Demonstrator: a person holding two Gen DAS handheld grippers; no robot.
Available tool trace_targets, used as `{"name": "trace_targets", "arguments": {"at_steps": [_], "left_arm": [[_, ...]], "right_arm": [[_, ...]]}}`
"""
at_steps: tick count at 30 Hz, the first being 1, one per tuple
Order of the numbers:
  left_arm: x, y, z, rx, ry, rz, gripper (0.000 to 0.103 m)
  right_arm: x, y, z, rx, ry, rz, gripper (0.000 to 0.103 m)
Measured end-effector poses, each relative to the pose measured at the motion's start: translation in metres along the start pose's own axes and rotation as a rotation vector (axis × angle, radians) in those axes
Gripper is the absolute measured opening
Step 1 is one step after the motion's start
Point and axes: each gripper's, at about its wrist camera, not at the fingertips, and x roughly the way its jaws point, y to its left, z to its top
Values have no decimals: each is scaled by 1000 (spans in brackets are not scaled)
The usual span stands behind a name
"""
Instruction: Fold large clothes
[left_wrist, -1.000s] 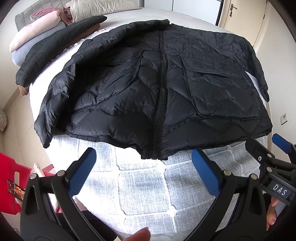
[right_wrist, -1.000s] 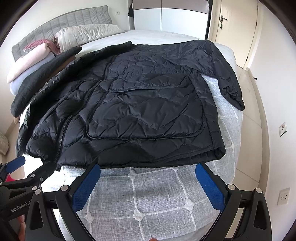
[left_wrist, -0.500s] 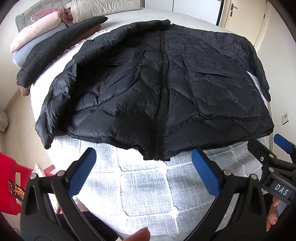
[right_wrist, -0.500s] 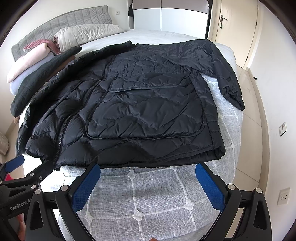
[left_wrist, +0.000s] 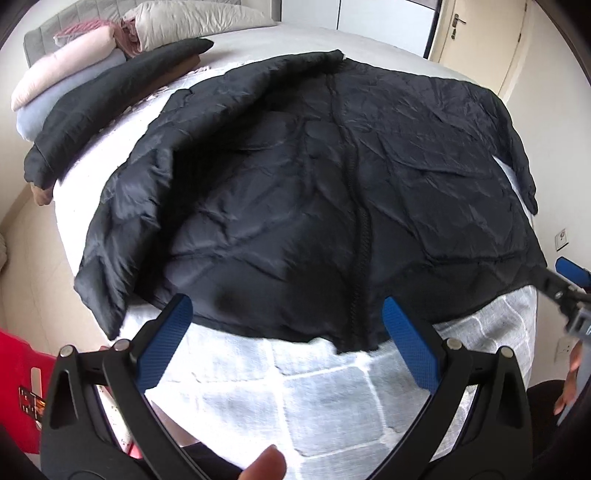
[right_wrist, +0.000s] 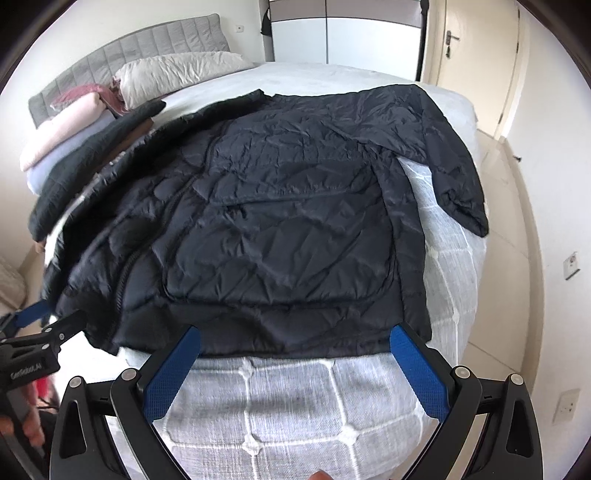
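A black quilted puffer jacket (left_wrist: 332, 192) lies spread front-up and zipped on the bed, hem toward me, in both views (right_wrist: 280, 229). Its zipper (left_wrist: 356, 236) runs down the middle. One sleeve (left_wrist: 122, 236) hangs toward the bed's left edge; the other sleeve (right_wrist: 454, 170) lies along the right side. My left gripper (left_wrist: 284, 325) is open and empty, its tips at the hem left of the zipper. My right gripper (right_wrist: 295, 354) is open and empty, its tips at the hem's right half. Each gripper shows at the edge of the other's view.
The bed has a grey-white quilted cover (right_wrist: 295, 398). Folded clothes and pillows (left_wrist: 92, 70) are stacked at the far left by the headboard (right_wrist: 129, 48). A red object (left_wrist: 18, 369) sits on the floor at the left. A door (right_wrist: 469, 44) and wall sockets (right_wrist: 570, 262) are at the right.
Both grippers have moved forward toward the jacket's hem; their tips now reach it. The left one moved more. The jacket has not moved.
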Motion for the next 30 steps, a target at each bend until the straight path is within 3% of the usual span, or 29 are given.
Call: {"name": "trace_targets", "arguments": {"at_steps": [5, 9, 12, 14, 15, 19, 21, 23, 26, 28, 30], "left_arm": [[23, 33, 22, -13, 57, 11, 102], [56, 69, 41, -58, 74, -6, 99], [73, 101, 50, -79, -1, 133, 94], [80, 122, 53, -98, -57, 184, 94], [86, 135, 54, -125, -62, 174, 94], [105, 162, 52, -253, -21, 14, 92], [104, 159, 51, -244, -10, -15, 83], [102, 154, 49, -238, 6, -42, 76], [99, 153, 44, -242, 8, -68, 62], [97, 153, 37, -253, 2, -84, 49], [90, 154, 35, -260, -2, -119, 22]], "right_arm": [[5, -21, 34, 5, 52, 82, 103], [26, -50, 56, 57, 62, 39, 103], [53, -82, 51, 135, 89, 16, 103], [75, -103, 43, 205, 163, 63, 103], [83, -112, 40, 241, 186, 106, 103], [99, -137, 38, 357, 179, 237, 103], [97, -140, 39, 369, 157, 275, 102], [95, -142, 39, 379, 139, 313, 96], [94, -137, 37, 366, 145, 357, 70], [100, -131, 35, 343, 163, 385, 32], [102, -129, 33, 345, 162, 377, 16]]}}
